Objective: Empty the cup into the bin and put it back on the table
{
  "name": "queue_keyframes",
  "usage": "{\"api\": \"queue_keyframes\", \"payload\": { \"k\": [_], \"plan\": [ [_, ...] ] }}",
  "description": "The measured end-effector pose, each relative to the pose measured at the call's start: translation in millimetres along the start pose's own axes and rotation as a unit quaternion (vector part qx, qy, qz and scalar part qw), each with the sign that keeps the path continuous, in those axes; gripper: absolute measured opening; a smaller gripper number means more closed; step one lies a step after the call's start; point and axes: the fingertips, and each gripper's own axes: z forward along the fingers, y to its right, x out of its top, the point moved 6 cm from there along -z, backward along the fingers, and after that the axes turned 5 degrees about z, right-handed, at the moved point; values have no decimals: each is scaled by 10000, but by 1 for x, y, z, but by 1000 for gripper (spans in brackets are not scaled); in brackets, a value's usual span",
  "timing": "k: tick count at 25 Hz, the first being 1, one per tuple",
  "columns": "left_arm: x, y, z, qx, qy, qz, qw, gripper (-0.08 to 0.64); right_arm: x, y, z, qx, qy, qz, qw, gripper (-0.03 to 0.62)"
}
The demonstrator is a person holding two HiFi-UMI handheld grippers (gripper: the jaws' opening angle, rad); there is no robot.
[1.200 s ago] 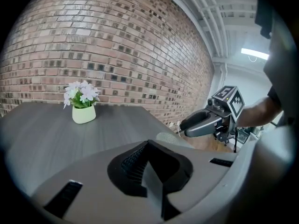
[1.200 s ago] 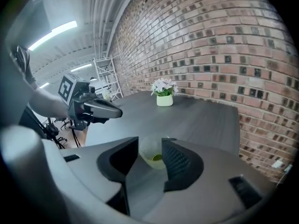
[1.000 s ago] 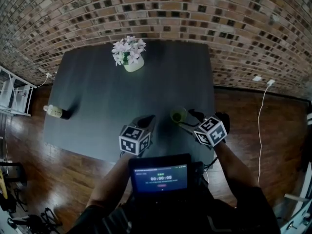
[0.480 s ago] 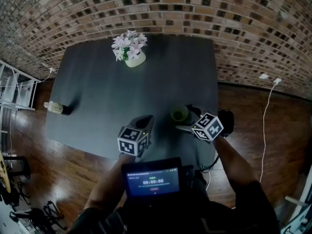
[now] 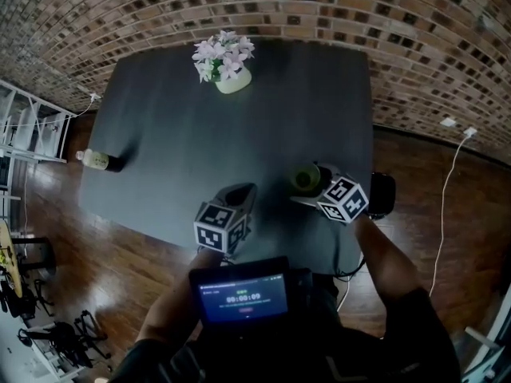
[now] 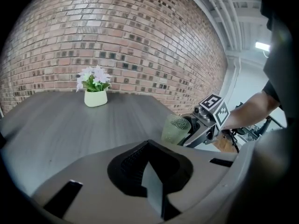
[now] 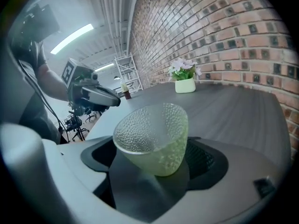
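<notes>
dark grey table [image 5: 239,150]: white pot of pale flowers [image 5: 226,62] at far edge; bottle [image 5: 102,160] at left edge; green cup [image 5: 304,179] near right front corner.

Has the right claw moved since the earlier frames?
Yes. The right claw has closed in on the green cup standing on the table. Its jaws have just been opening, and the cup now sits between them.

Both forearms reach forward, tools angled downward: left gripper [image 5: 244,190] jaws closed, empty; right gripper [image 5: 308,190] jaws just opened wide, the cup [image 7: 154,136] loose between them.
</notes>
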Motion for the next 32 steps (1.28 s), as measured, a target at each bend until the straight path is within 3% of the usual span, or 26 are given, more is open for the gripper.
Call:
{"api": "queue_keyframes", "payload": {
  "k": [16,25,32],
  "plan": [
    [-5,-11,-11,71,-24,-73,9999,-9,7,4,30,3,648,-71,9979,466],
    [-7,-11,-12,40,-12,-78,10000,-9,7,6,28,-99,700,-176,9973,397],
    [1,-13,-20,48,143,-99,9998,-9,25,-7,15,-80,1012,-347,9942,391]
  ]
}}
